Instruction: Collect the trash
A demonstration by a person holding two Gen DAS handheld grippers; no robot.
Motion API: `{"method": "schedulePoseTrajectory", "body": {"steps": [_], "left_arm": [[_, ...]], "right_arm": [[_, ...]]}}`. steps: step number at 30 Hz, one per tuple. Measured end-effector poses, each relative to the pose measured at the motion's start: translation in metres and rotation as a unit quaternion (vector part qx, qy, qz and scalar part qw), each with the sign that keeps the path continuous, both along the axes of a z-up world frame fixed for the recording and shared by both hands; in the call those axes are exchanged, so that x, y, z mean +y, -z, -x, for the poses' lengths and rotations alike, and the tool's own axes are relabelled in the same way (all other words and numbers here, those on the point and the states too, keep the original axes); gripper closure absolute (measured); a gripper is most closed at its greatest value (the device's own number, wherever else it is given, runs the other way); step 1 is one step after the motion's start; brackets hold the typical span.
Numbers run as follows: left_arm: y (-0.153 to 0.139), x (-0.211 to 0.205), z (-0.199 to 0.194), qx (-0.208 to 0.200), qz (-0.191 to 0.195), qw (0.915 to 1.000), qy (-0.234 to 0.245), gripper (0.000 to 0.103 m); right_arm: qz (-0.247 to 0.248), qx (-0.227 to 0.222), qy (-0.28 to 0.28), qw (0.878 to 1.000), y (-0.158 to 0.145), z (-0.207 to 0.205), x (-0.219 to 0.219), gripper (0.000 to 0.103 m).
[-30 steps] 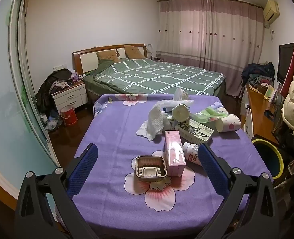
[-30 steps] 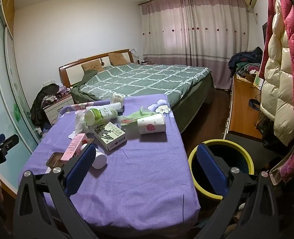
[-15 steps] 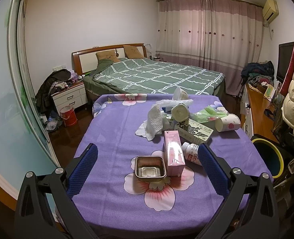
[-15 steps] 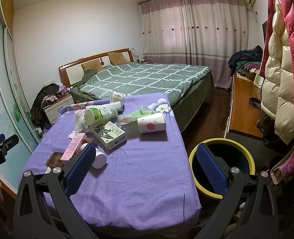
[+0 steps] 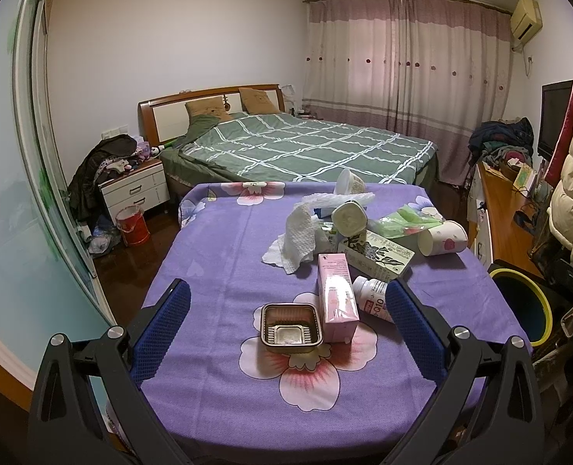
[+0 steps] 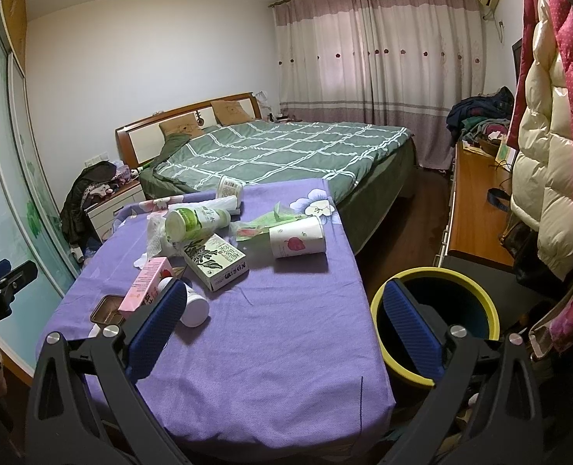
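Observation:
Trash lies on a purple flowered tablecloth (image 5: 216, 255): a brown plastic tray (image 5: 291, 325), a pink carton (image 5: 336, 297), a white pill bottle (image 5: 371, 297), a green-and-white box (image 5: 379, 252), a crumpled tissue (image 5: 298, 238), a green-capped bottle (image 6: 197, 220) and a paper cup (image 6: 297, 237). My left gripper (image 5: 286, 312) stands open over the table's near end, its blue pads either side of the tray. My right gripper (image 6: 282, 321) is open too, above the table's right corner, beside a yellow-rimmed bin (image 6: 437, 283) on the floor.
A green checked bed (image 5: 306, 147) stands behind the table. A wooden desk (image 6: 476, 209) with clothes runs along the right wall, with padded coats (image 6: 546, 155) hanging near the bin. A white nightstand (image 5: 135, 190) and a red bucket (image 5: 132, 225) stand at the left.
Both views have shifted very slightly; the objects on the table have not moved and both grippers stay open.

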State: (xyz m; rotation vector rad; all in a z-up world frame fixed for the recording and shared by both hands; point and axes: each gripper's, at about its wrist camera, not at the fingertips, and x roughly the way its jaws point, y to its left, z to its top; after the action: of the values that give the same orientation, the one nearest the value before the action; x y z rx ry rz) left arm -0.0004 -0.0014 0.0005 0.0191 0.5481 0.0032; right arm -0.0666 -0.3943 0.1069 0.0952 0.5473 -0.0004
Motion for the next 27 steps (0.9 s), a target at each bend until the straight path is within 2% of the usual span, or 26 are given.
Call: {"method": "schedulePoseTrajectory", "body": {"steps": [27], "left_arm": [[0.0020,-0.0080,0.0010,0.001,-0.002,1.0000,0.001,0.004]], "right_arm": [[-0.002,0.003,0.000,1.000,0.0054,-0.0016,0.0018,0.006]]}}
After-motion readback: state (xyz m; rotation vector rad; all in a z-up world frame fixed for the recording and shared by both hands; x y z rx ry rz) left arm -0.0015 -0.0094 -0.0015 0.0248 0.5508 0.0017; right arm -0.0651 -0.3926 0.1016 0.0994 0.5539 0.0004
